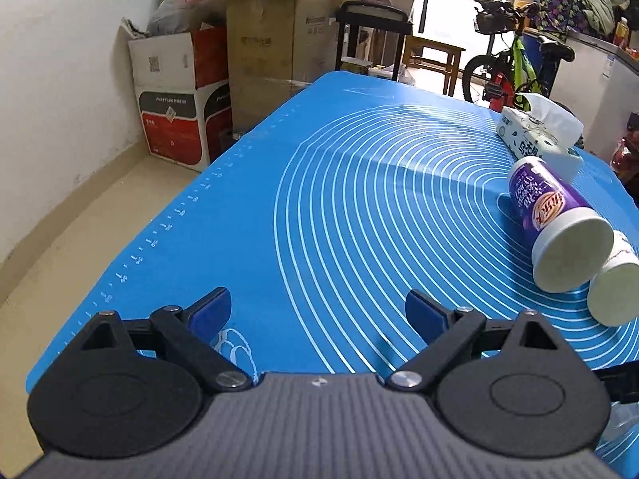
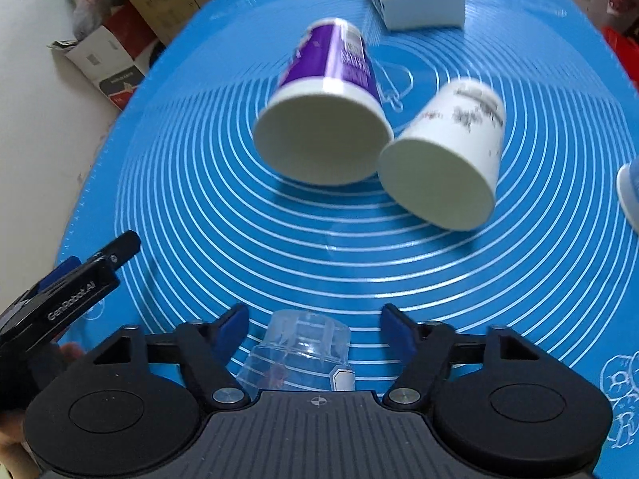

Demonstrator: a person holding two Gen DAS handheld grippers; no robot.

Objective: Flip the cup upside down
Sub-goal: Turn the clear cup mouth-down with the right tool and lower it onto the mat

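My right gripper [image 2: 313, 329] has its jaws spread wide, and a clear plastic cup [image 2: 297, 359] stands base-up between them near the front edge of the blue mat [image 2: 239, 247], touching neither finger as far as I can tell. My left gripper [image 1: 317, 311] hangs open over the mat's near left edge. A purple cup [image 2: 323, 107] and a white cup [image 2: 443, 159] lie on their sides mid-mat, with a tissue pack [image 2: 415, 0] at the far edge.

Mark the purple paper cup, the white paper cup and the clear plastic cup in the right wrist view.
Purple paper cup [image 2: 325, 60]: right wrist view, on its printed side wall.
White paper cup [image 2: 465, 117]: right wrist view, on its side wall.
Clear plastic cup [image 2: 299, 349]: right wrist view, on its transparent wall.
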